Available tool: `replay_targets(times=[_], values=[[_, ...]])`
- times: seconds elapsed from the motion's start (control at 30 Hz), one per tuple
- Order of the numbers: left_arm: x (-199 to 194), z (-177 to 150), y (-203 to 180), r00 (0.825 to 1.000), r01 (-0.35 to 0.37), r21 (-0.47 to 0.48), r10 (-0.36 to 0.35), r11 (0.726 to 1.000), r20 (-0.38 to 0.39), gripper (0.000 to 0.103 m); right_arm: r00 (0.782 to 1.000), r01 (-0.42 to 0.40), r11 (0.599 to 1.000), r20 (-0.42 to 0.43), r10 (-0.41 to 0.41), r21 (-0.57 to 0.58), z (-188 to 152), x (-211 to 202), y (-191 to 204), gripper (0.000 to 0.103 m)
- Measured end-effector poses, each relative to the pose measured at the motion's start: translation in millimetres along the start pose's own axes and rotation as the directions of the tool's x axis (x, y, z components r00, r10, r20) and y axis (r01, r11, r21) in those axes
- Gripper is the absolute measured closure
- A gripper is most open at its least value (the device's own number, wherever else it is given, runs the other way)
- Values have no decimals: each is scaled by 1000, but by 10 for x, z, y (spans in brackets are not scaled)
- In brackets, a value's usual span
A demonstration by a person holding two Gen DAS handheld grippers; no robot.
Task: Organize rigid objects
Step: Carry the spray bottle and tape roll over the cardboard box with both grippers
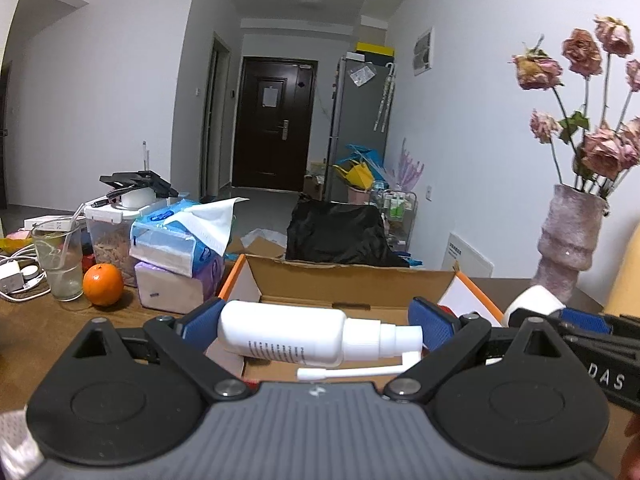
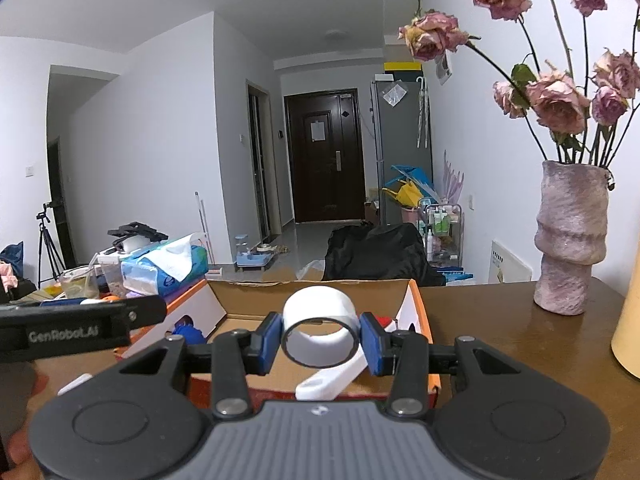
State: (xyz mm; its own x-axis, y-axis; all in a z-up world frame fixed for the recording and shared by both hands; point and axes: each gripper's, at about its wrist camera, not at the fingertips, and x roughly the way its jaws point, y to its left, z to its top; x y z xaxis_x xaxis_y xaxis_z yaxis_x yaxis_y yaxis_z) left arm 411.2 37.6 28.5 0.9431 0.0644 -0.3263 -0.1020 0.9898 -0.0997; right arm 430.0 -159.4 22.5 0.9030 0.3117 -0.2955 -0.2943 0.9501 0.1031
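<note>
Over the cardboard box (image 2: 312, 280), low centre of both views — left gripper (image 1: 316, 326) is clamping a white spray bottle (image 1: 288, 334) end to end, wide; right gripper (image 2: 320, 338) is pinching a tape roll (image 2: 320, 326), narrow. Risk: the bottle is pivoting out, the roll is bouncing off the box wall.

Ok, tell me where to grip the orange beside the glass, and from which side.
Grip the orange across its widest middle, coming from above: it is round, with a glass and tissue packs crowding its sides, so a top approach looks clearest.
</note>
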Motion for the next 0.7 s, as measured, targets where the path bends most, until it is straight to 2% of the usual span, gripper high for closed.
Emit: replay_targets(times=[0.37, 0.7], values=[[498, 68, 16, 999, -39, -13, 39, 999, -32, 4, 999, -6, 1000, -32, 5, -3, 102, 476, 4, 61], [870, 93, 33, 997, -48, 23, 50, 999, -53, 4, 994, -11, 999, -105, 7, -33, 105, 941, 17, 61]])
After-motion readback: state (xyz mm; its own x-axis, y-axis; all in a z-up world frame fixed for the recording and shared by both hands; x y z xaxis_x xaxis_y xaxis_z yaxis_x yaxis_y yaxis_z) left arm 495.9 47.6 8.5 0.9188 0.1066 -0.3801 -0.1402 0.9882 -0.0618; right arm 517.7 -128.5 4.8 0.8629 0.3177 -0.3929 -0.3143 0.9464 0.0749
